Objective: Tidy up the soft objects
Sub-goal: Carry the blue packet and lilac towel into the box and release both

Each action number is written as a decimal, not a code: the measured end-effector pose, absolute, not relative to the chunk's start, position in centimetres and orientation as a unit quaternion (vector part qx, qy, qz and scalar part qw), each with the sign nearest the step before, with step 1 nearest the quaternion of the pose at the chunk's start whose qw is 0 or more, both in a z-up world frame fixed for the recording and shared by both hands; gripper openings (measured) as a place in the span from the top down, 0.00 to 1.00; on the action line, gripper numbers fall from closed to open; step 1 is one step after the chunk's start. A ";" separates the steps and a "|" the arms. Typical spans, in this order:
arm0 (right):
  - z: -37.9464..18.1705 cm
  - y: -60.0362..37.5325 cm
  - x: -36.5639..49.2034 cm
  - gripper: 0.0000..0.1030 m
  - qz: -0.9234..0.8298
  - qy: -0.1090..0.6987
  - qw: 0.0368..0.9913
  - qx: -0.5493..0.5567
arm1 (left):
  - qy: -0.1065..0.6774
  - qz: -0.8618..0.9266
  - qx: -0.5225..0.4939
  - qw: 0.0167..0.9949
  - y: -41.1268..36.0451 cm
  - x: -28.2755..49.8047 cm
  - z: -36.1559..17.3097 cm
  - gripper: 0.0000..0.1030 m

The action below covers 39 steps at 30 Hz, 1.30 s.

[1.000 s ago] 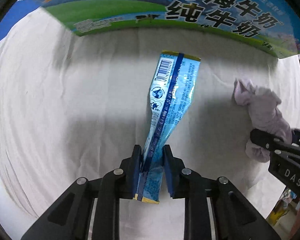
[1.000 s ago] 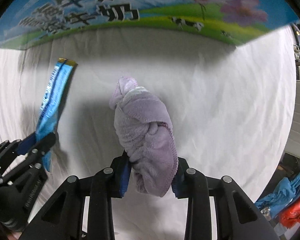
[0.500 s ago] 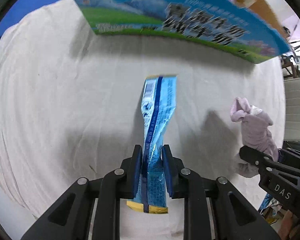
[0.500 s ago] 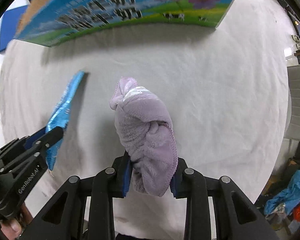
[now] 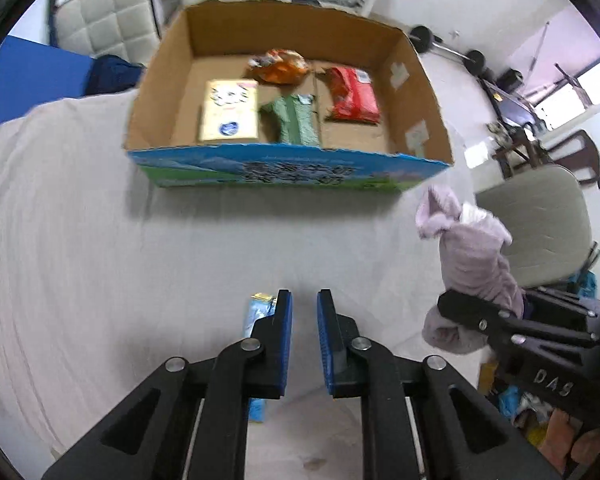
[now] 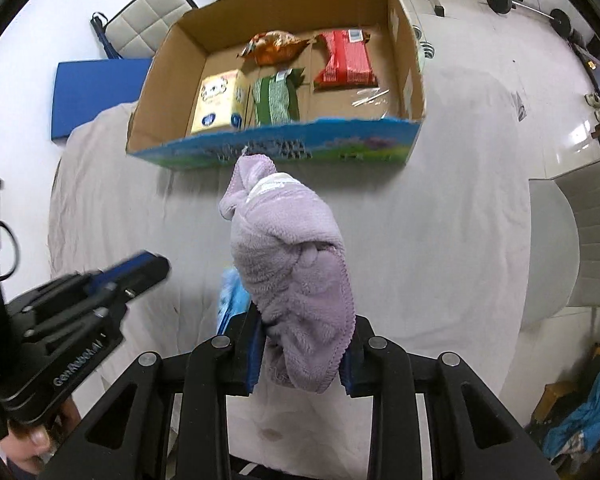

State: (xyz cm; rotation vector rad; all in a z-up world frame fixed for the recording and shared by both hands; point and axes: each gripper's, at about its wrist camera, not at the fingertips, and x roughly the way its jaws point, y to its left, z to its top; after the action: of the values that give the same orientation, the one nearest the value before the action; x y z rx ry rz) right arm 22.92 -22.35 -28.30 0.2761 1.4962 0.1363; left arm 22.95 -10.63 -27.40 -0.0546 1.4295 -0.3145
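R tool [image 6: 304, 344] clamped on towel [image 6: 292, 256], L tool [image 5: 304, 312] together; open cloth [image 5: 180, 260] before near edge of box [image 5: 288, 168].

- Box [image 5: 288, 172] stands on the bench [image 5: 100, 240], at its far side.
- Four packets lie inside the box.
- Wrapper [image 5: 258, 312] lies on the bench, nearer than the box.
- Chair [image 5: 540, 220] stands right of the bench.

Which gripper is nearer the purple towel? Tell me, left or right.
Right. The right gripper is clamped on the purple towel. The left gripper is off to the towel's left, clear of it, with nothing between its jaws.
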 end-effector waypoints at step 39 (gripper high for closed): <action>-23.3 -23.0 25.2 0.69 0.072 0.637 0.756 0.135 | 0.584 -0.156 -0.040 0.795 -8.3 27.5 -20.9 0.80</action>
State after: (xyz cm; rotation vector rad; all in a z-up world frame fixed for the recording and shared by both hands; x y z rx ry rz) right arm 25.15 -23.04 -23.34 0.2944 1.3886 0.1579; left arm 27.47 -8.35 -20.86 -0.0850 1.2560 -0.3359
